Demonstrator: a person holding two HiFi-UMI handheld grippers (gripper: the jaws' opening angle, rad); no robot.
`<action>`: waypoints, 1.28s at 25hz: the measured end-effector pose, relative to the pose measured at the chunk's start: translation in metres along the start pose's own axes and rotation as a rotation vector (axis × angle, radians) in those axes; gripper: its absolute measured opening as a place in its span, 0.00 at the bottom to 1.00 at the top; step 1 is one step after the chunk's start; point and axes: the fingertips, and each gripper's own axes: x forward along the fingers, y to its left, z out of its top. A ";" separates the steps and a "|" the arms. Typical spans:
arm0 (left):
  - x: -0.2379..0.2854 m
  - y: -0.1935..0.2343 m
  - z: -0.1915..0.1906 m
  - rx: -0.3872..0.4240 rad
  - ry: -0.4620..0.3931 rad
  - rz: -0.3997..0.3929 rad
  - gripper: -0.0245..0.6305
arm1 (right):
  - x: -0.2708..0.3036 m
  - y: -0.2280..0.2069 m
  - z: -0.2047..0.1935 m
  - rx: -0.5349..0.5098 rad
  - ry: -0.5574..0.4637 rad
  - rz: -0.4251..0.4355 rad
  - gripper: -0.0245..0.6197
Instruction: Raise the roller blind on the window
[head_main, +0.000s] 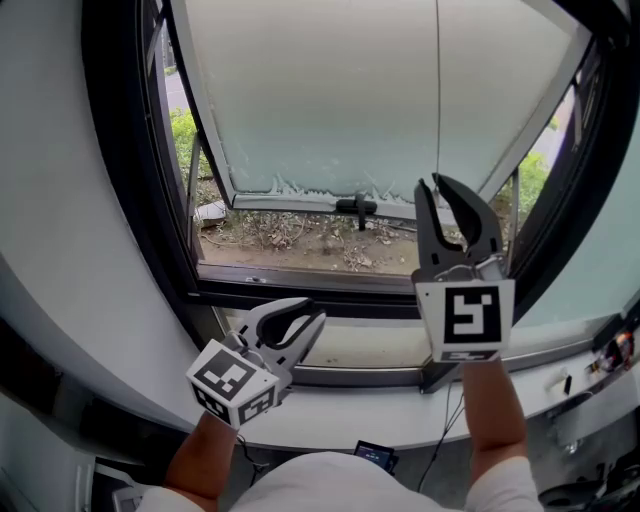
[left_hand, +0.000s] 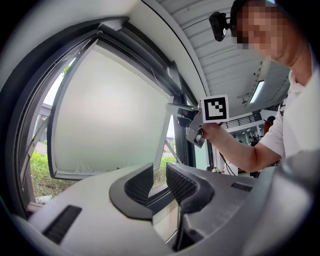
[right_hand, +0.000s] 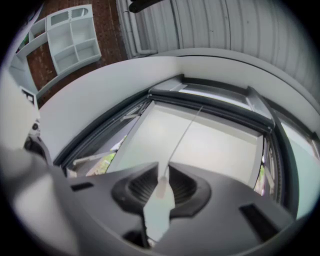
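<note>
A pale roller blind (head_main: 340, 90) covers the tilted window sash down to its lower bar. Its thin pull cord (head_main: 437, 90) hangs straight down on the right into my right gripper (head_main: 432, 183), which is raised in front of the window. In the right gripper view the cord (right_hand: 182, 136) runs up from a small white end piece (right_hand: 162, 187), and the right gripper (right_hand: 163, 170) is shut on it between the ribbed pads. My left gripper (head_main: 300, 318) hangs low by the sill, apart from the cord. In its own view the left gripper (left_hand: 159, 172) stands open with nothing between the jaws.
A black window handle (head_main: 358, 207) sits on the sash's lower bar. Gravel and weeds (head_main: 290, 240) lie outside below it. The white sill (head_main: 380, 420) runs under the black frame. Cables and small parts (head_main: 605, 355) sit at the right. A dark device (head_main: 375, 455) lies near my body.
</note>
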 end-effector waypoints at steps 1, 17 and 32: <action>-0.001 0.000 0.001 0.000 -0.001 0.001 0.19 | 0.000 0.000 0.000 -0.001 0.003 -0.002 0.13; -0.009 0.003 0.000 -0.009 -0.003 0.004 0.19 | -0.004 0.006 -0.003 -0.019 0.023 -0.005 0.24; -0.010 0.000 -0.002 -0.018 0.007 -0.009 0.19 | -0.010 0.009 -0.013 -0.016 0.045 -0.006 0.24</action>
